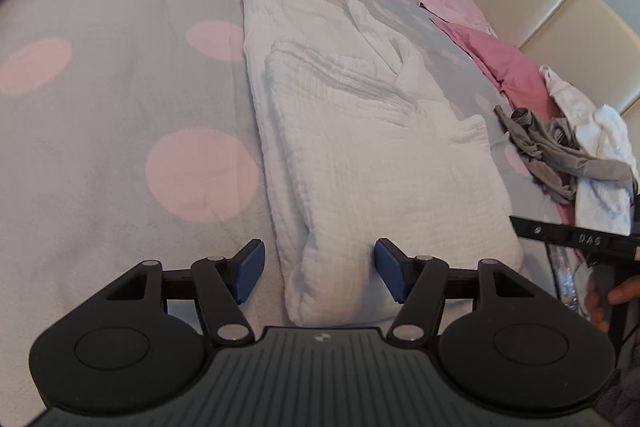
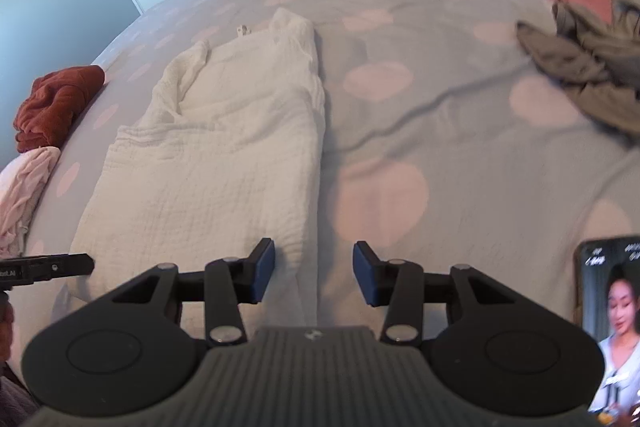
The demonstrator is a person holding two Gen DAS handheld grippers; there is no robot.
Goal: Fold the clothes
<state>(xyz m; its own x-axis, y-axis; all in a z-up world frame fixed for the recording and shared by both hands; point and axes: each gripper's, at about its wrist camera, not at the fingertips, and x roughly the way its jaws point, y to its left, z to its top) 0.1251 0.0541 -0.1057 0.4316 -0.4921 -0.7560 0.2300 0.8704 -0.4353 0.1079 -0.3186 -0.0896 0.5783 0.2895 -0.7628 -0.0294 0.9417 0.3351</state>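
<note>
Bed (image 1: 100,75): grey cover with pink dots, serving as the folding surface; broad and flat, so a garment can lie spread on it.

White garment (image 1: 360,155): crinkled, gauze-like cotton, lying lengthwise at the middle of the bed. Both long sides appear turned in toward the centre, making a narrow column; a sleeve or strap trails along the far part, and a small label shows at the far end. Near end rounded and thick, several layers deep. Judged partly folded, with the lengthwise fold in place and no crosswise fold visible.

Loose pile (image 1: 580,155): grey and white clothes, unfolded, at the head of the bed beside pink pillows (image 1: 508,67).

Rust-red garment (image 2: 56,103): bundled at the bed's edge, well apart.

Left gripper (image 1: 320,271): fingers wide, empty, straddling the garment's near end.

Right gripper (image 2: 314,273): fingers wide, empty, over the near corner's edge.

Phone (image 2: 612,323): screen lit, at the right.
</note>
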